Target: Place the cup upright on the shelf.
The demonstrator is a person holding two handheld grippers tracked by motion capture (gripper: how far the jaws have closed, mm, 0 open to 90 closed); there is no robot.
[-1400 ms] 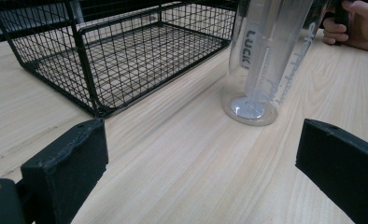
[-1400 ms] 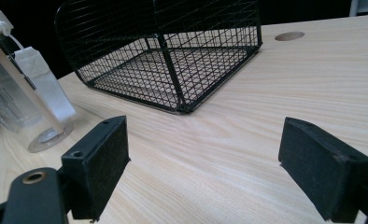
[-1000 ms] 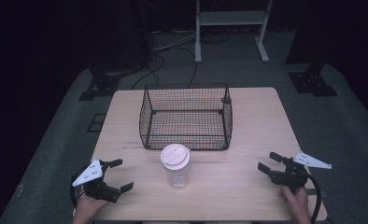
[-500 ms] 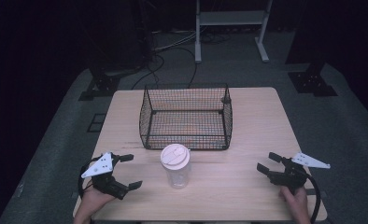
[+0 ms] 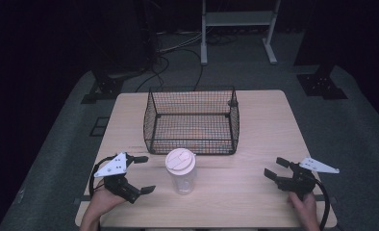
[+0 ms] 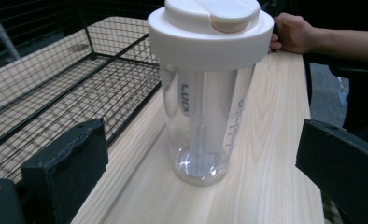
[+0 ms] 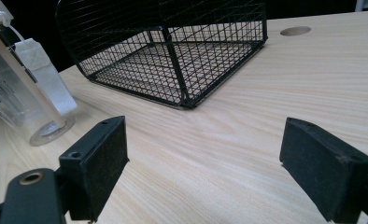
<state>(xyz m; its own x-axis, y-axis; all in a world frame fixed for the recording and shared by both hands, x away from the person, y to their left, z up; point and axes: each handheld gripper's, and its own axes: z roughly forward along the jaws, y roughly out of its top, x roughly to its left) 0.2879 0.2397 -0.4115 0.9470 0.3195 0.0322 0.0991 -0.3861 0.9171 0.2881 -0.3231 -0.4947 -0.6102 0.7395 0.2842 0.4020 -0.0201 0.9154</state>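
Observation:
A clear plastic bottle [image 5: 180, 171] with a white flip lid stands upright on the wooden table [image 5: 264, 130], just in front of a black wire basket [image 5: 192, 120]. My left gripper [image 5: 144, 174] is open, a short way left of the bottle and pointing at it. In the left gripper view the bottle [image 6: 210, 93] stands ahead between the spread jaws of the left gripper [image 6: 203, 172], untouched. My right gripper [image 5: 274, 167] rests open near the table's front right, well clear of the bottle. The right gripper [image 7: 212, 168] has bare wood between its jaws.
The basket [image 7: 173, 51] is empty, open-topped and sits mid-table. A cable hole [image 7: 296, 31] marks the tabletop beyond it. The person's other hand [image 6: 294, 32] shows behind the bottle. Dark floor, cables and a stand frame [image 5: 235, 29] lie past the table.
My left gripper has moved right and forward toward the bottle, turning its open jaws to face it. The right gripper and the bottle have stayed put.

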